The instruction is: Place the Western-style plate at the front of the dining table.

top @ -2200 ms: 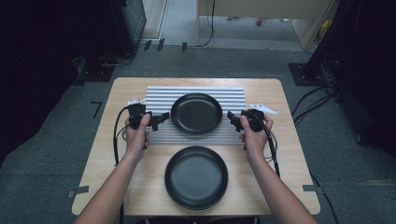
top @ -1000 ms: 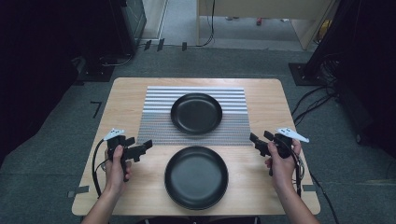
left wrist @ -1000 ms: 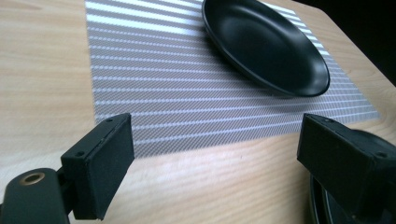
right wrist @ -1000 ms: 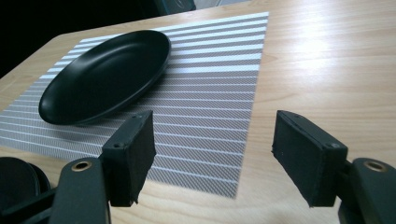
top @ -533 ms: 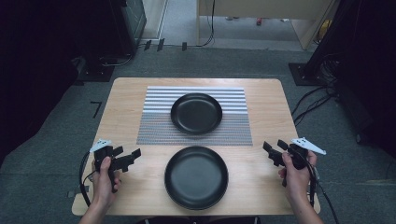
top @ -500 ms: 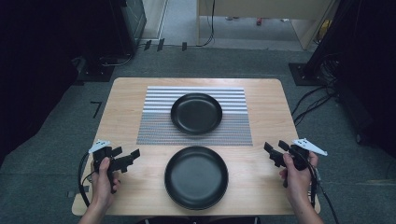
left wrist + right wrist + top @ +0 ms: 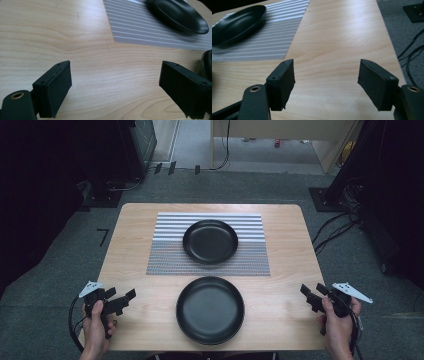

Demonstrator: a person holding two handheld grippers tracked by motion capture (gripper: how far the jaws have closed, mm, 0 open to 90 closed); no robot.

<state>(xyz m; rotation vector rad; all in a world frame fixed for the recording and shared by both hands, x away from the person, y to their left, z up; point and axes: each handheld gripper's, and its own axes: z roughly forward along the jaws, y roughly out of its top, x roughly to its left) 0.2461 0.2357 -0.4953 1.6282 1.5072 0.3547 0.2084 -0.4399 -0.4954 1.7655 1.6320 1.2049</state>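
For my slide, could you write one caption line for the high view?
Two black plates on a wooden table, the far one on a striped mat; both hand-held grippers open near the front corners.

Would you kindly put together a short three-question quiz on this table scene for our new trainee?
1. True or false: the far plate sits on the striped mat.
2. Which does the near plate rest on: A) the striped mat, B) the bare wooden table, C) the far plate?
3. In what state are the left gripper and the right gripper, and is anything between their fingers?

Key
1. True.
2. B; it lies just in front of the mat's near edge.
3. Both are open with nothing between the fingers; each is held near a front corner of the table, on either side of the near plate and not touching it.
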